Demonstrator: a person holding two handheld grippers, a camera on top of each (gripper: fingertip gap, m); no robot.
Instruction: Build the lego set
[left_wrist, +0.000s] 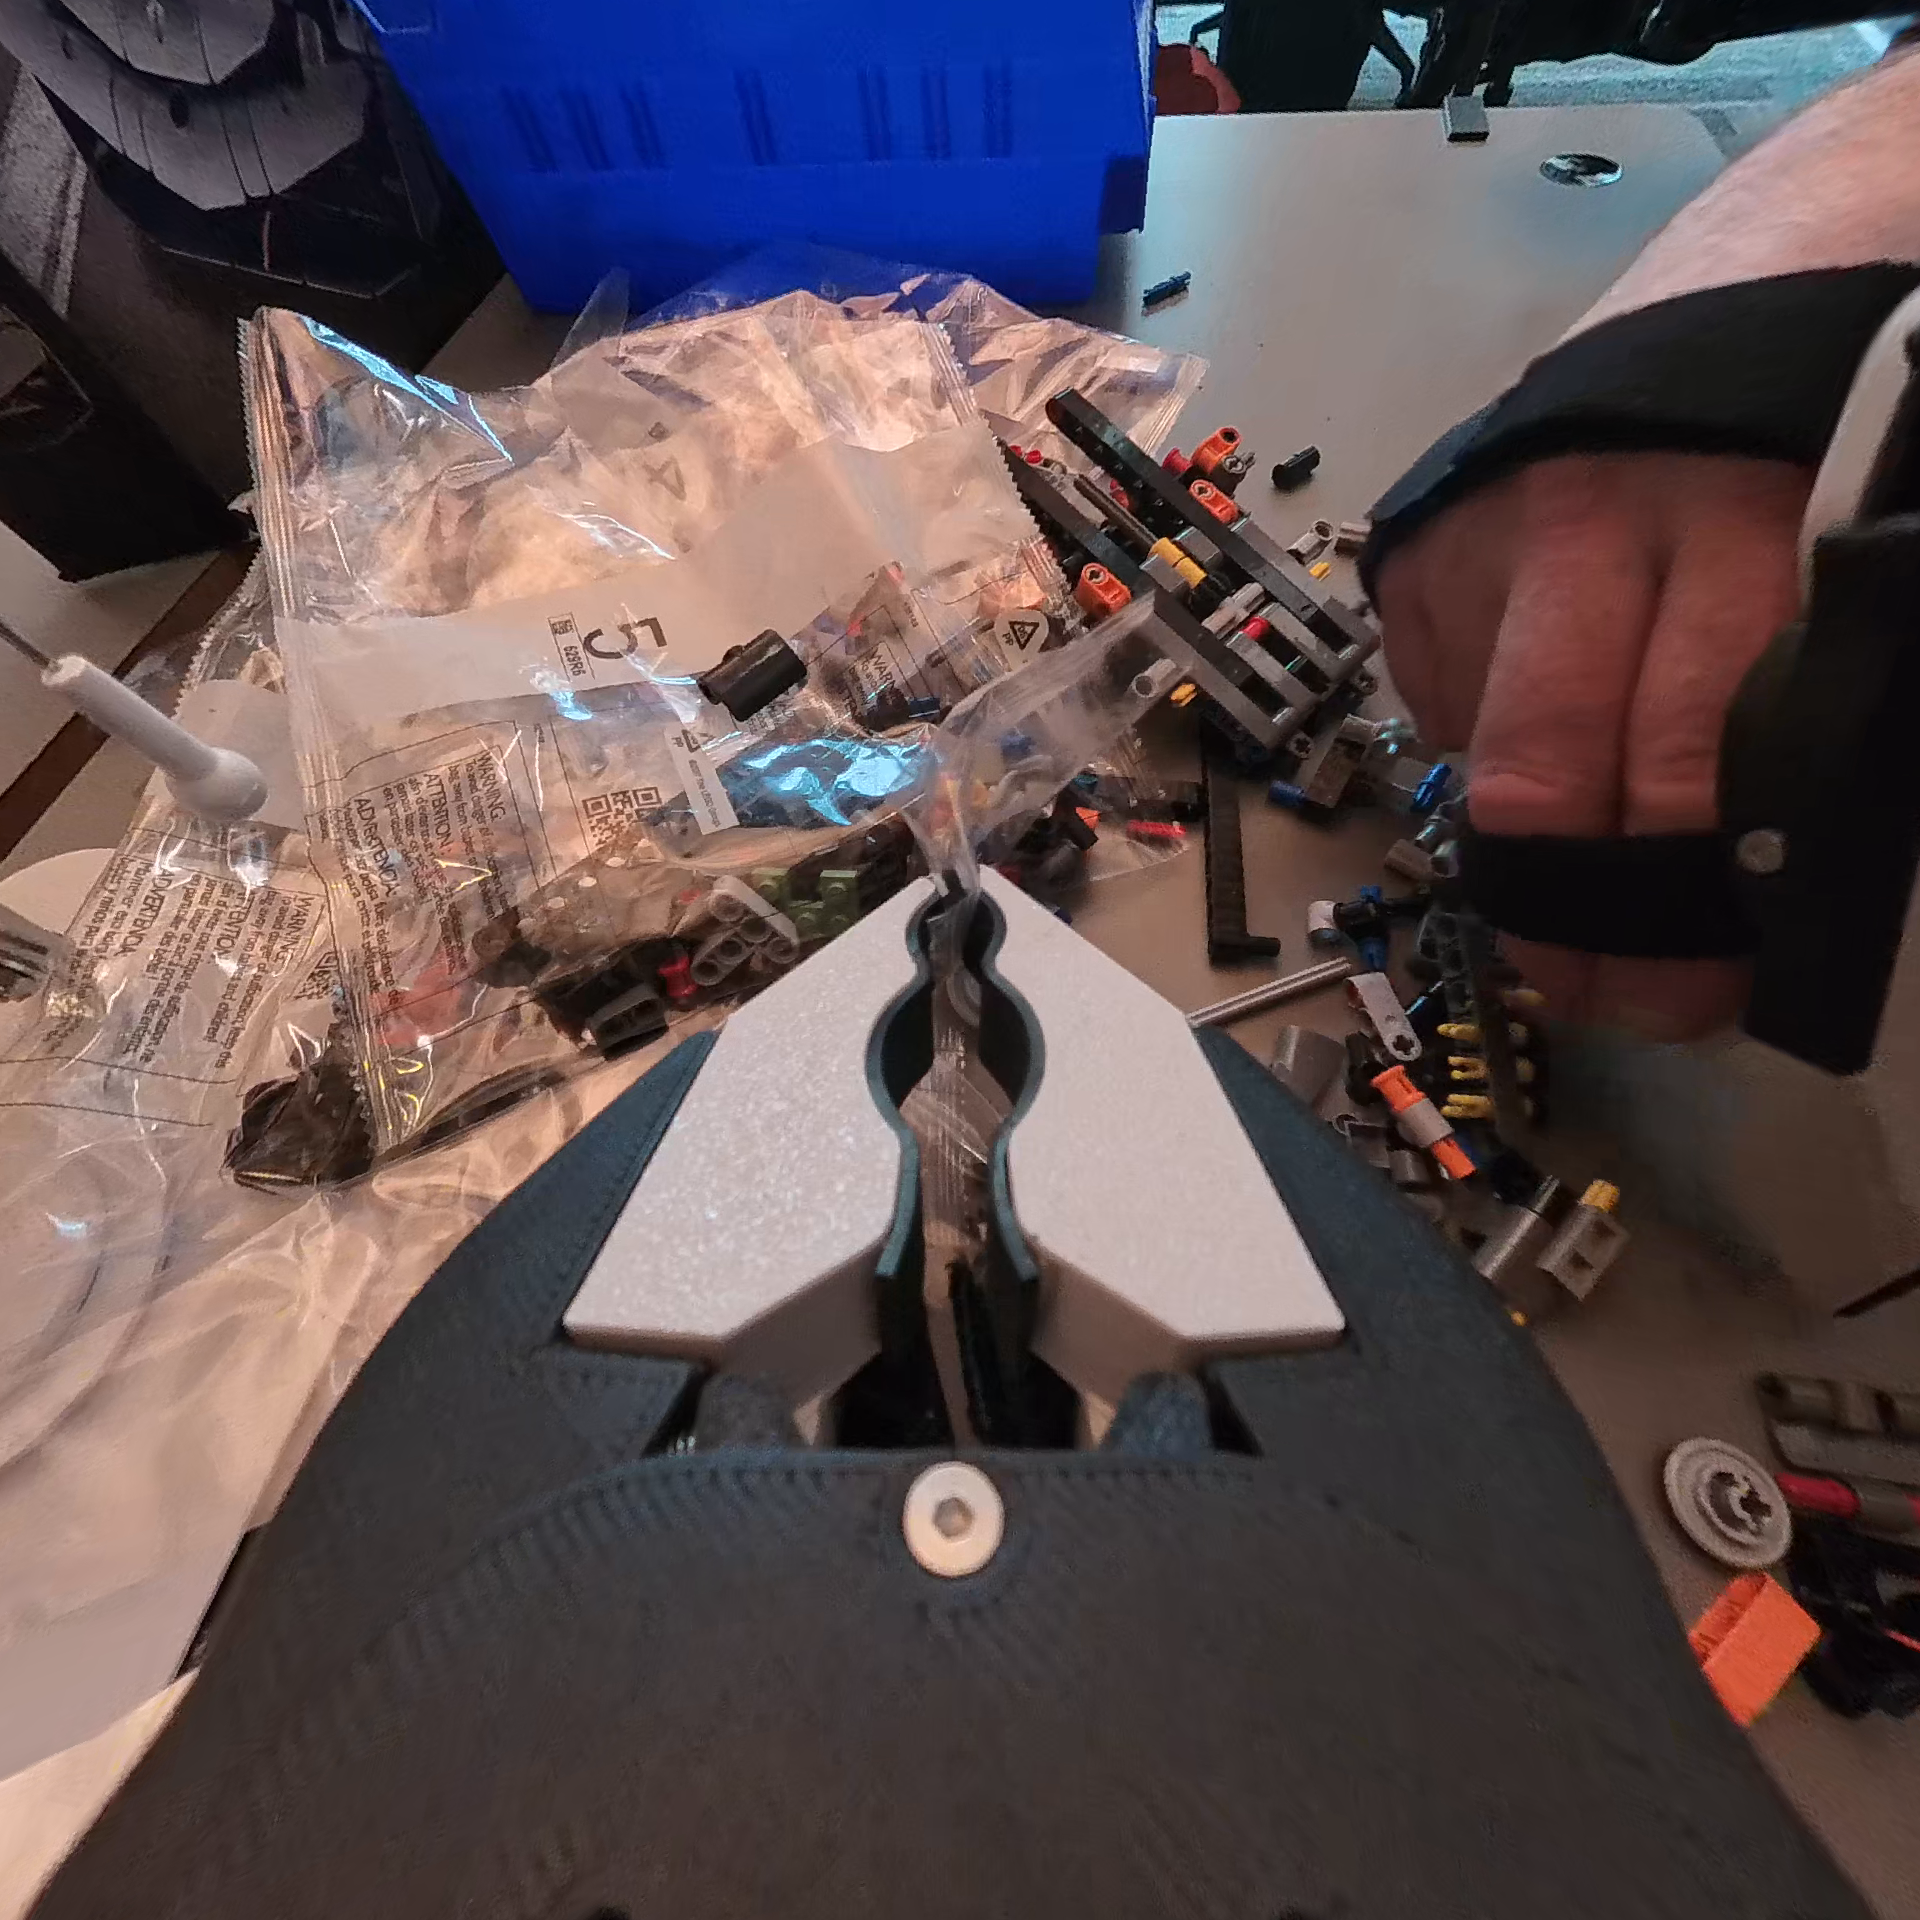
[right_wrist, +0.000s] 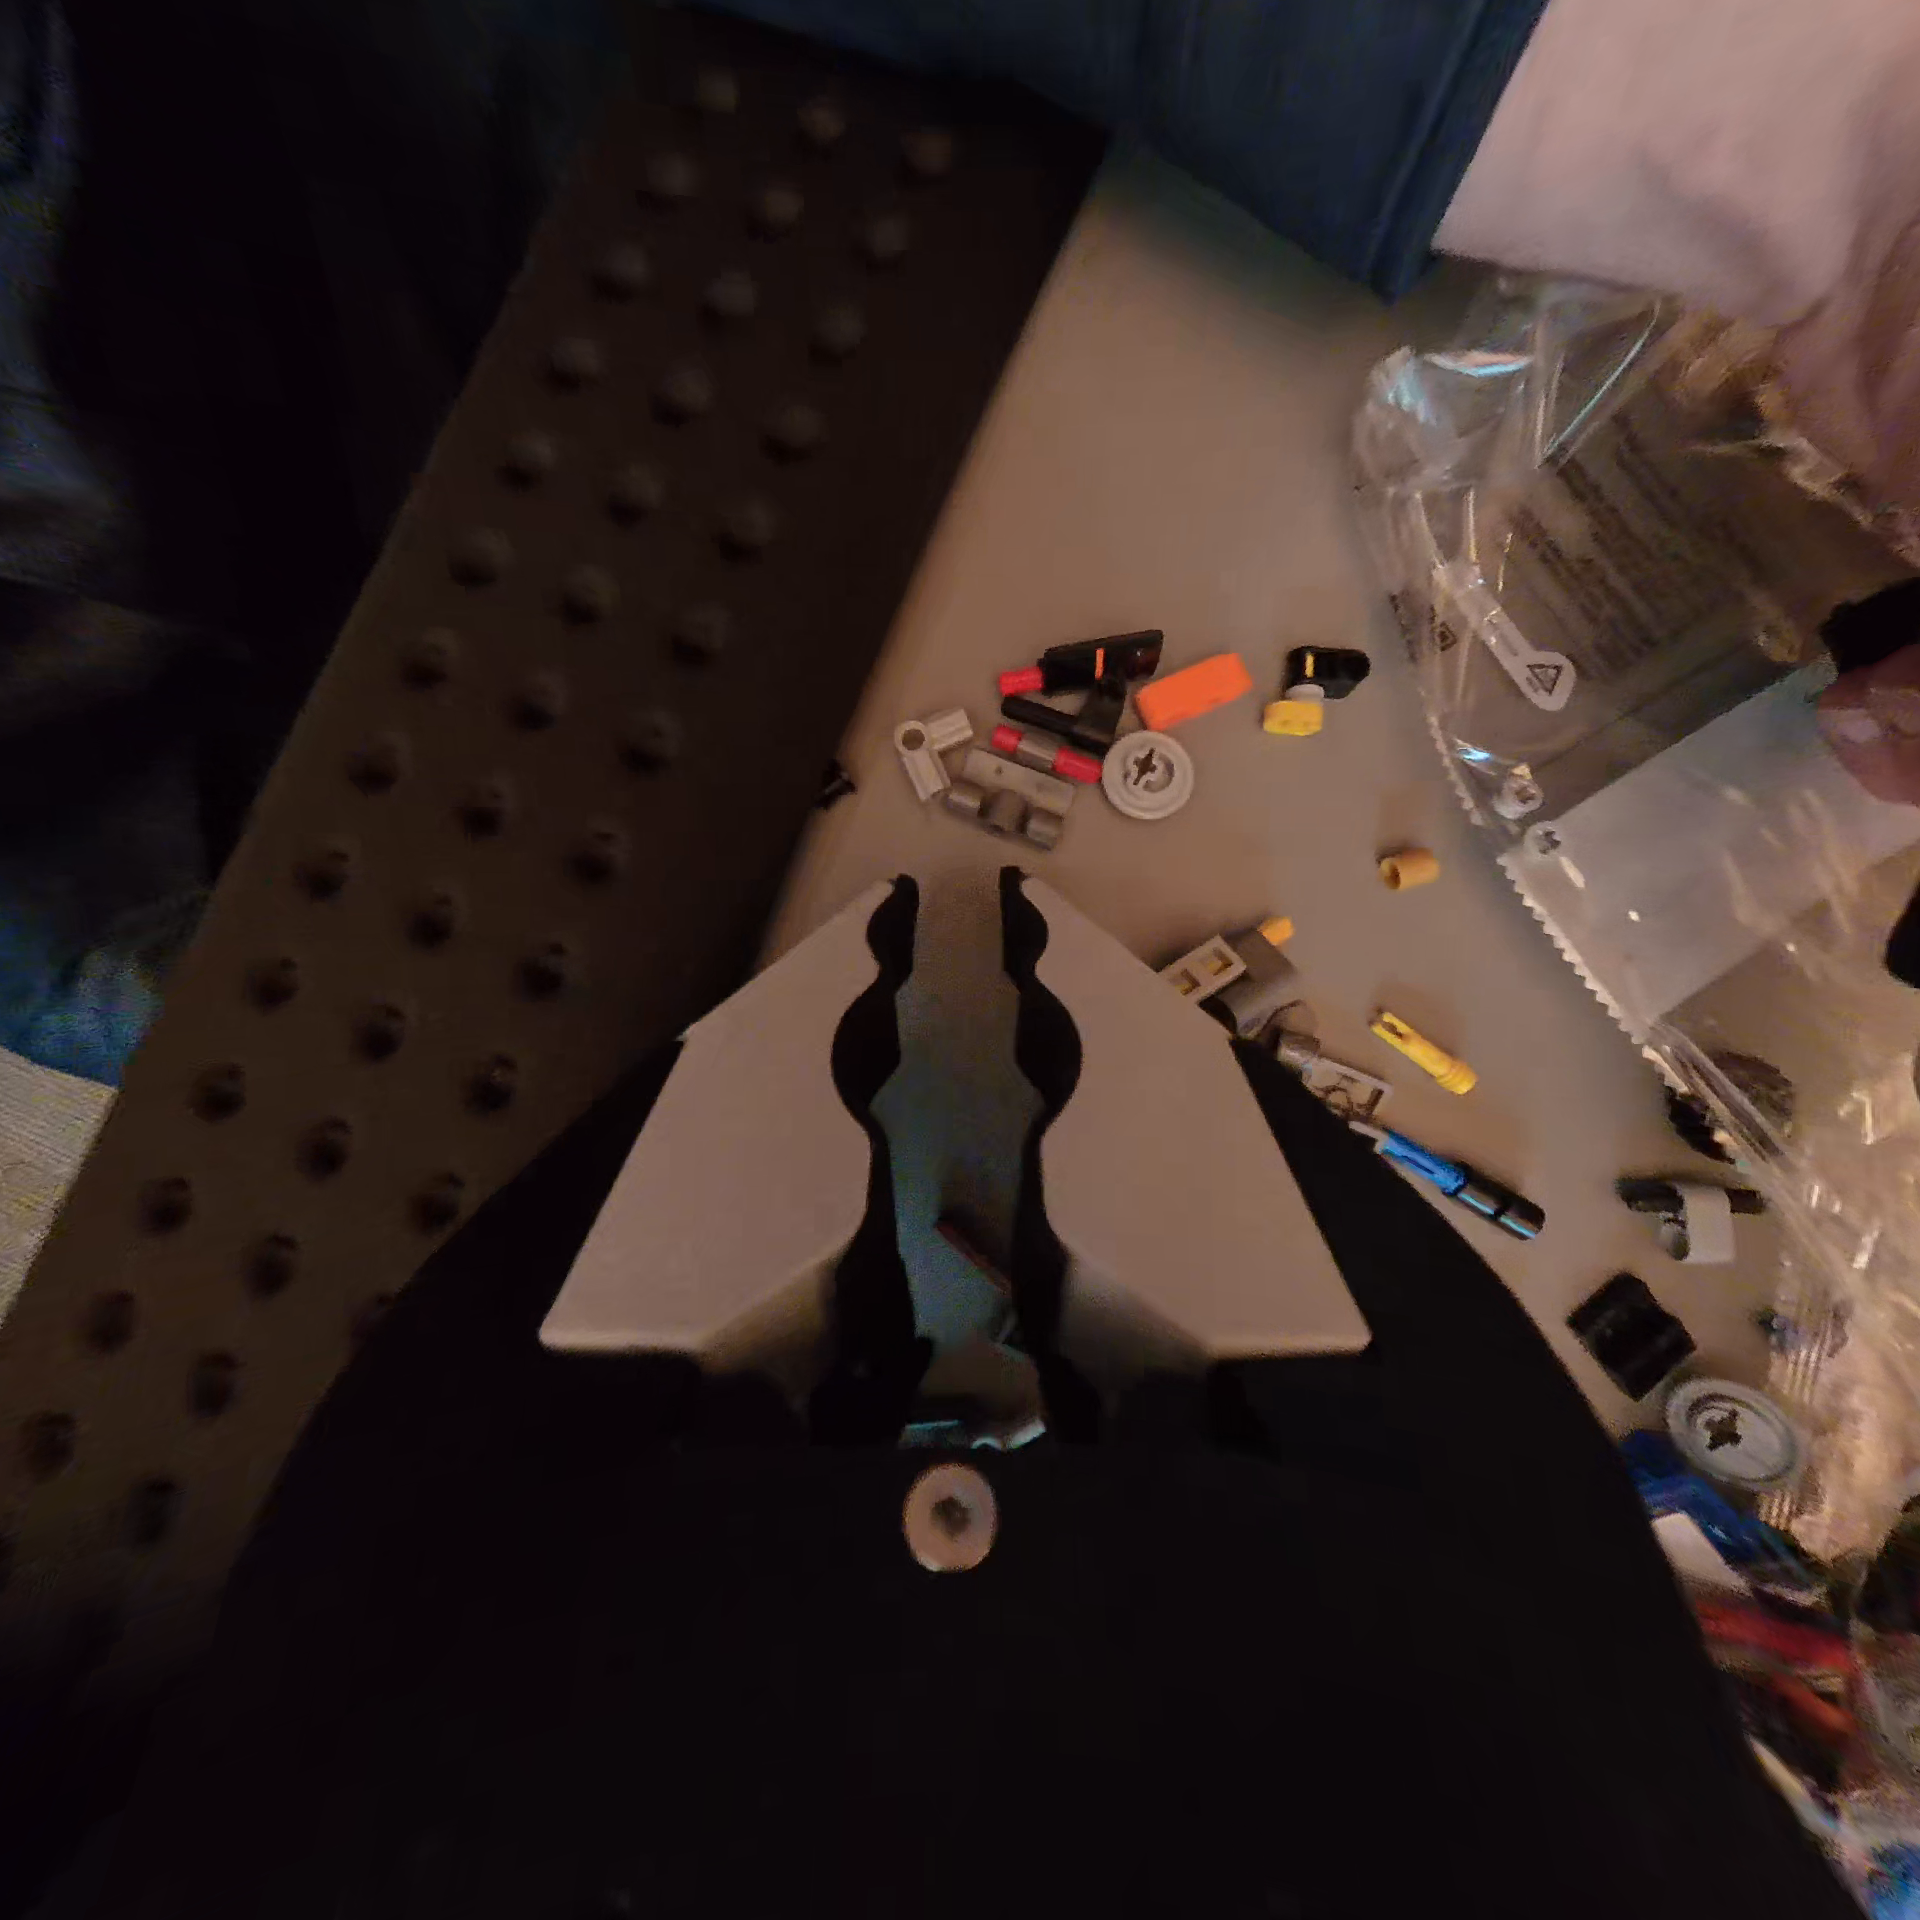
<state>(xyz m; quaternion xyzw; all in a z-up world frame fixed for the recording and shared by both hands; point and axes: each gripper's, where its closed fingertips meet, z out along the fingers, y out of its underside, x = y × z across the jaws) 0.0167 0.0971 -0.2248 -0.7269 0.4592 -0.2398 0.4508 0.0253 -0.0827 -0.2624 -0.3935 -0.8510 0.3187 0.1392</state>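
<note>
Two handheld grippers work over a grey table (left_wrist: 1351, 270) strewn with Lego parts.

Left gripper (left_wrist: 954, 902): its grey fingers are pressed nearly together, clenched on a twisted corner of a clear plastic bag (left_wrist: 966, 748). The pinched film rises from the fingertips and spreads away into the bag. Behind and to the left of the fingertips lies a pile of clear parts bags (left_wrist: 540, 665), some with white printed panels, holding small black, grey, red and green pieces. Beyond the fingertips to the right sits the partly built Lego assembly (left_wrist: 1205, 582), a dark grey and black beam frame with orange, red and yellow connectors, resting on the table. Loose pieces (left_wrist: 1434, 1101) are scattered to the right of the fingers. A person's hand (left_wrist: 1590, 686) in a black strap is on the right, above those loose pieces. A blue bin (left_wrist: 769, 135) stands behind the bags.

Right gripper (right_wrist: 958, 883): its fingers stand apart with a clear gap between the tips, holding nothing, with bare table showing in the gap. Just beyond the tips lies a small cluster of pieces (right_wrist: 1070, 727), including an orange brick, red-tipped pins and a grey round disc. A large dark studded plate (right_wrist: 582, 644) lies to the left of the fingers. A clear bag (right_wrist: 1621, 582) lies to the right.
</note>
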